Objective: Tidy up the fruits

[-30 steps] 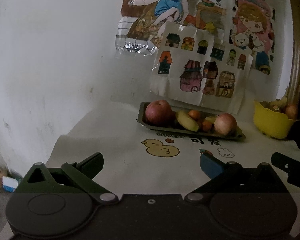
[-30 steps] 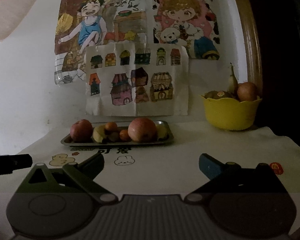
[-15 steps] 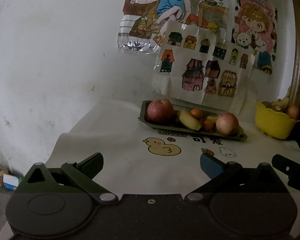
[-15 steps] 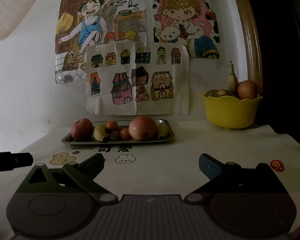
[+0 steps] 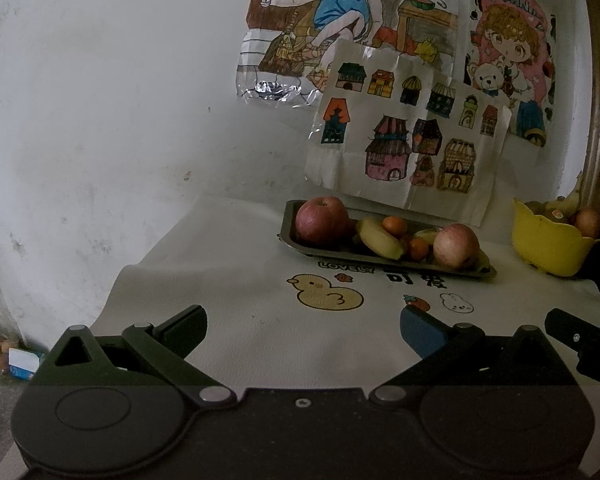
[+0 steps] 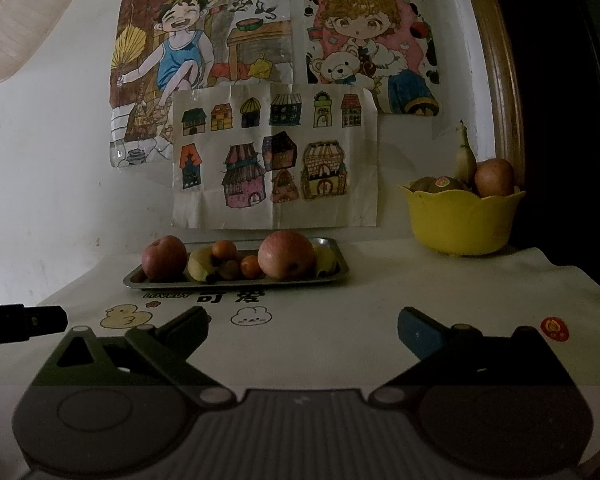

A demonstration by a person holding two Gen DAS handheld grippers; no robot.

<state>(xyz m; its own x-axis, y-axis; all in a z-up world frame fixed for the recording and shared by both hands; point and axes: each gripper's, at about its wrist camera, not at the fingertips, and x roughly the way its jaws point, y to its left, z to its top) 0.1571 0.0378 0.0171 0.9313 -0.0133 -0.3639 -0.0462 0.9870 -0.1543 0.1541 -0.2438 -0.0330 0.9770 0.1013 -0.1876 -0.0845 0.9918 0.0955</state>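
Both grippers drew back; tray [image 6: 340, 270] holds two apples, perhaps two bananas.

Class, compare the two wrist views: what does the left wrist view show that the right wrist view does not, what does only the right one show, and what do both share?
Only the left wrist view shows litter on the floor beside the table. Only the right wrist view shows a round red sticker on the cloth and a pale ribbed object at top left. Both show the metal tray of apples, bananas and small oranges, the yellow bowl of fruit, the wall drawings, and an open, empty tool: left tool, right tool.
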